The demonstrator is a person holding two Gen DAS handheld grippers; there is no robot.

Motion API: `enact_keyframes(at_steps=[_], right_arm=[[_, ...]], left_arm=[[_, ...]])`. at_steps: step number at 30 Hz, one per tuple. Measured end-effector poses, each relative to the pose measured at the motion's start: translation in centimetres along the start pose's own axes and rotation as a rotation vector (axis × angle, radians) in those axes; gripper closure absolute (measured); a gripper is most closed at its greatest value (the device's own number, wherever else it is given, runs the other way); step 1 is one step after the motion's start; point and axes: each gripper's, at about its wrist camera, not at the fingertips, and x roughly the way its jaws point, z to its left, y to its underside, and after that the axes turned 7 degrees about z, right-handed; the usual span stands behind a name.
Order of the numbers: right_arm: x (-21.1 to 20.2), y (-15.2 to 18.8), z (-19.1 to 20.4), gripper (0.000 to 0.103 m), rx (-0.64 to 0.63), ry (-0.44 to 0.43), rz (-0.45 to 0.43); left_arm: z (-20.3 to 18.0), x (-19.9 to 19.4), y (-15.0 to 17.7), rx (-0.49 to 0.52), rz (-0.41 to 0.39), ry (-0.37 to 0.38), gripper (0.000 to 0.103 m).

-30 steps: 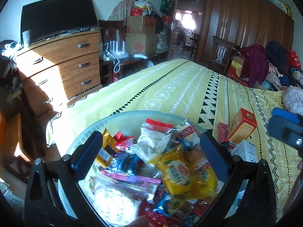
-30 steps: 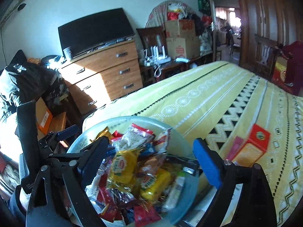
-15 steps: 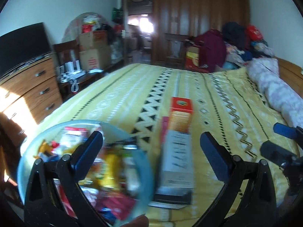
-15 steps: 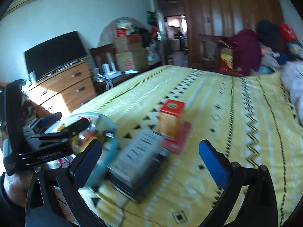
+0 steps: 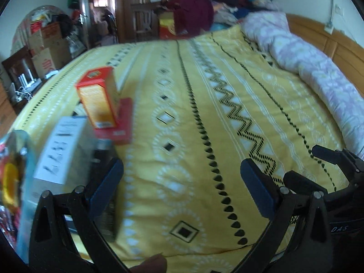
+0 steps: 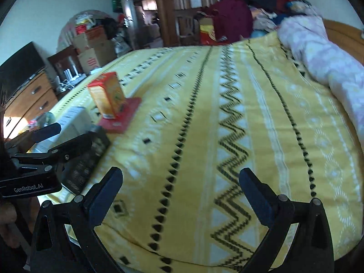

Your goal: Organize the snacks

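A: Any writing legible?
B: "GenRobot.AI" on left gripper body; box print too blurred.
A: Jaws?
B: Both spread, nothing between; right gripper over yellow bedspread.
A: Snacks?
B: Orange-red box ahead-left of left gripper, upright on flat red box; white box nearer.

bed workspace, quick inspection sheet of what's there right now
surface: yellow patterned bedspread, mostly bare.
job's things: orange box upright on flat red box; white box and dark box beside them; snack bowl at left edge, blurred.
clutter: pink quilt.
grippers: left gripper open, empty; right gripper open, empty.
cables: nothing seen on the bed.
surroundings: dresser, cardboard boxes, wardrobe.
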Motion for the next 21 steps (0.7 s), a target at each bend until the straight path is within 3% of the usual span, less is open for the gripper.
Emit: enact_keyframes(at_steps=[8,16,21], right_arm=[[6.0,4.1,-7.0,0.0,0.096,0.042,0.108],[10.9,5.8,-11.0,0.0,0.119,0.083,0.147],[12.6,5.5,-11.1,0.0,0.09,0.133,0.146]], left_arm=[[-5.0,7.2,1.9,0.056,0.124,0.02,0.0],[-4.5,13.0,3.8,0.024,0.213,-0.017,0.0],[-4.5,14.1,4.5,0.011,0.21,-0.01,0.0]])
